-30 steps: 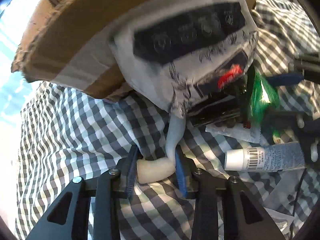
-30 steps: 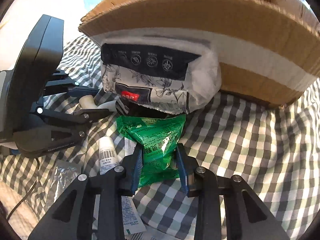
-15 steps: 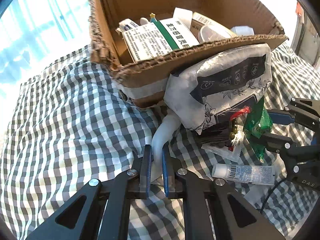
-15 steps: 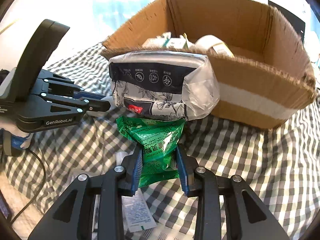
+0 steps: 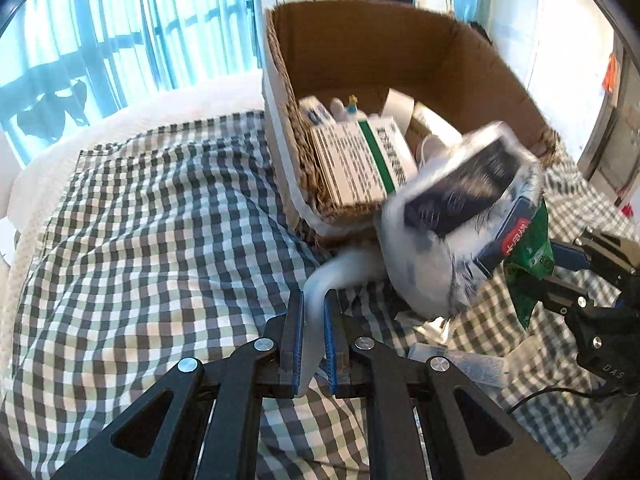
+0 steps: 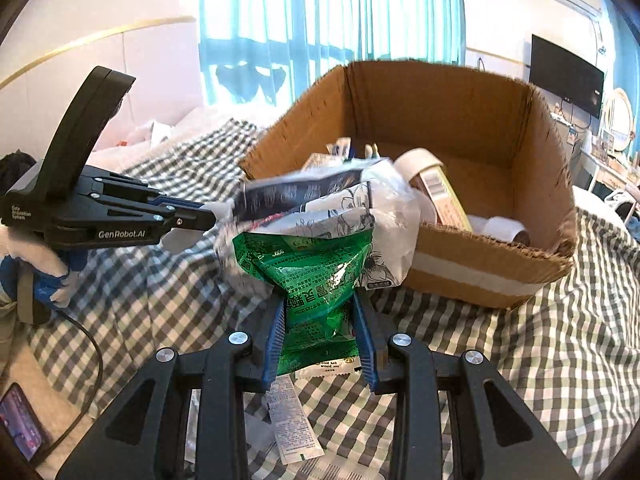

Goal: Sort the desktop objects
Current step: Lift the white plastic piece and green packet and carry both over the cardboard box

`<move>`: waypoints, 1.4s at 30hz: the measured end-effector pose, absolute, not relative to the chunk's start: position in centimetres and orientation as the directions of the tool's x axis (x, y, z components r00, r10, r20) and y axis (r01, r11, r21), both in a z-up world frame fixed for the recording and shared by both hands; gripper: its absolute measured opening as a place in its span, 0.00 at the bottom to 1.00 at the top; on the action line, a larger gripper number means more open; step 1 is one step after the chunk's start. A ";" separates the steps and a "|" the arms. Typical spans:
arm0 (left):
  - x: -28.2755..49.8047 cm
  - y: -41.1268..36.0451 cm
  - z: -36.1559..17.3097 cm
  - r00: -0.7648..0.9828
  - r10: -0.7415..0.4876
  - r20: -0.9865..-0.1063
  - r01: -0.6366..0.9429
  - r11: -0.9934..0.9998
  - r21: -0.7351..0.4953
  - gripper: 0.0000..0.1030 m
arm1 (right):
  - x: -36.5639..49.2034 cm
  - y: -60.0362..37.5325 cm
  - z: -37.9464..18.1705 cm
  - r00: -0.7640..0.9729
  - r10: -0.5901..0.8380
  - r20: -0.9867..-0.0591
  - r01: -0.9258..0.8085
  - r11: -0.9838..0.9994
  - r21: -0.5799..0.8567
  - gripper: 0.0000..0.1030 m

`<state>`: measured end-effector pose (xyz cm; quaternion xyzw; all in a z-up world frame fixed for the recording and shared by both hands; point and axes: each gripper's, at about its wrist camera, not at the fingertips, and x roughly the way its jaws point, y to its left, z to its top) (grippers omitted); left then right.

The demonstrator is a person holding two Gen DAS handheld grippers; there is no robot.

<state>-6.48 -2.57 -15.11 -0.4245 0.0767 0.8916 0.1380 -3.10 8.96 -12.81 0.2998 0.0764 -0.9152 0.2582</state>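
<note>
Packets held at the box's near wall

Left tool (image 5: 314,320) is clamped tight on the thin white end of a white and black printed bag (image 5: 460,216); the bag hangs ahead of its tips and to their right, against the near rim of the cardboard box (image 5: 360,52). Right tool (image 6: 320,332) grips a green packet (image 6: 316,276) between its pads, the packet's top sticking out ahead of them and touching the bag's underside. The box stands just beyond both tools on a checked cloth (image 6: 540,340). A flat tube (image 6: 290,420) lies under the right tool.
</note>
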 end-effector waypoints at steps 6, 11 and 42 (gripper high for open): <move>-1.7 -1.8 -11.6 -0.647 0.199 -0.736 -0.296 -0.955 0.003 0.09 | -0.7 9.9 -11.4 -0.711 -0.429 -0.557 0.514 -0.858 0.006 0.30; -0.9 -2.4 -9.5 -0.685 0.217 -0.696 -0.288 -0.957 -0.014 0.09 | 0.3 10.8 -9.5 -0.746 -0.422 -0.515 0.491 -0.871 0.003 0.30; 2.8 -2.1 4.9 -0.918 0.269 -0.293 -0.259 -0.963 -0.072 0.09 | 3.2 13.6 4.1 -0.899 -0.408 -0.161 0.417 -0.908 -0.030 0.30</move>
